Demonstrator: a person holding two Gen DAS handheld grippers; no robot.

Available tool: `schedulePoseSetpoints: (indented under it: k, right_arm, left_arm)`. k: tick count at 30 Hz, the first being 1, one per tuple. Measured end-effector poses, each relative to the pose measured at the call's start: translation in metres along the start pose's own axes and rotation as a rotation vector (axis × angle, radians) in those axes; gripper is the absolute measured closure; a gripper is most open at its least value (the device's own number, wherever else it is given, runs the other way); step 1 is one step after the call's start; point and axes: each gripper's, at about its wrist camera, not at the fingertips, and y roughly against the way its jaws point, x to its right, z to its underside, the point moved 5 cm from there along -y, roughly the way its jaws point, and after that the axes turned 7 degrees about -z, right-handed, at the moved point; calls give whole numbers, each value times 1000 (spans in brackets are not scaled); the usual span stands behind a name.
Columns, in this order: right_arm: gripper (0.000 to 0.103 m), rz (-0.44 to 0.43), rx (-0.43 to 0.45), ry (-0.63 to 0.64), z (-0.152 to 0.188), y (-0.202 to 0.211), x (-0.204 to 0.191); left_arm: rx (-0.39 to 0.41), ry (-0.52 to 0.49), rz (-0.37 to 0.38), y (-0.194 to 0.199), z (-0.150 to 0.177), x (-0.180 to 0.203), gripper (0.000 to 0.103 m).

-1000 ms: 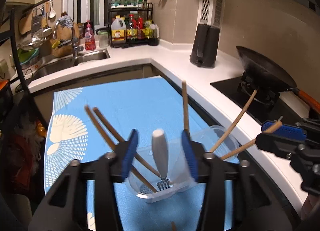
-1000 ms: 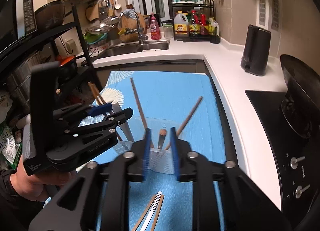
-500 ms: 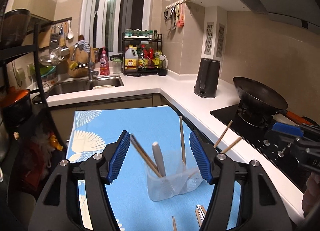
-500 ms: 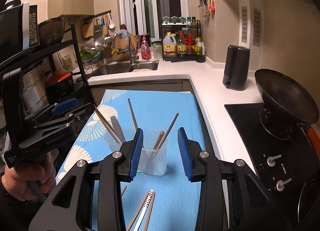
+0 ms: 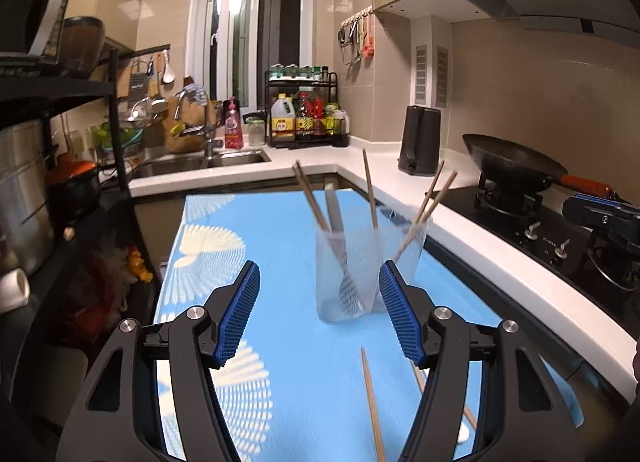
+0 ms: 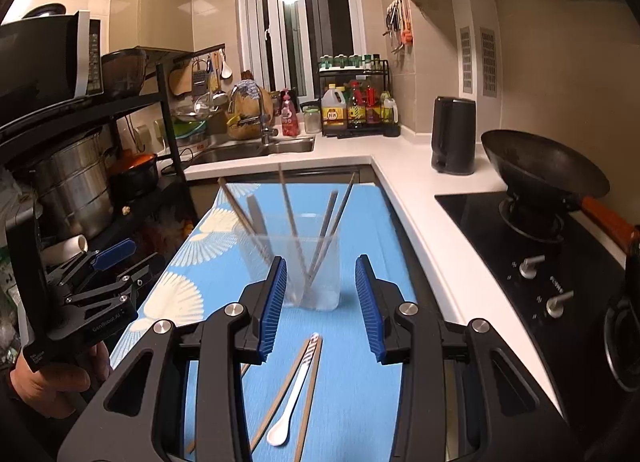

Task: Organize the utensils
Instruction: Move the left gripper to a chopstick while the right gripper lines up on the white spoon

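Kitchen walls and a white counter [image 6: 404, 169] wrap around a desk [image 5: 280, 221] with a blue cloth on it. A sink [image 6: 256, 147] sits at the back, and a black wok [image 6: 540, 173] rests on the stove to the right.

On the blue cloth stands a clear plastic cup [image 5: 348, 274]. Wooden chopsticks [image 5: 370, 193] lean out of it at different angles, and a fork [image 5: 340, 246] with a pale handle stands in it too, prongs down.

Closer to the cameras, a white spoon [image 6: 294, 386] lies flat on the cloth with loose chopsticks [image 6: 310, 394] just beside it.

The left gripper [image 5: 318, 314] has its blue pads apart, with nothing held between them. A hand [image 6: 52, 382] grips its handle. The right gripper [image 6: 322, 302] also has its pads apart and holds nothing. Both sit back from the cup, not touching it.
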Motion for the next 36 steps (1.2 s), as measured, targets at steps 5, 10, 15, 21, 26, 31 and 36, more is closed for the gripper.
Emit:
schedulePoseSetpoints:
  k: [5,10,15,21,26,31,36]
  right_arm:
    - [66,-25,22,-12,40,9,-12]
    - [67,-22,-16,-78,99,3,-12]
    - [84,-27,-91,-174,157,-12,-6]
    - [90,-95,-176,-277,188,-36,-10]
    - [87,-111,-223,-370,195,-58,-9]
    - [87,-117,-281,-470,202,-82,-3]
    - [85,-82,-316,-486,208,-95,-6]
  left_arm:
    - [-66,40,20,12,44,-7,46]
    - [-165,120,34,16,86,-13,71]
    - [-211,103,28,25,126,1,86]
    - [-278,94,71,29,159,19,89]
    - [-309,84,79,27,170,27,89]
    - [-324,116,71,24,171,19,89]
    - [-355,126,75,20,177,20,89]
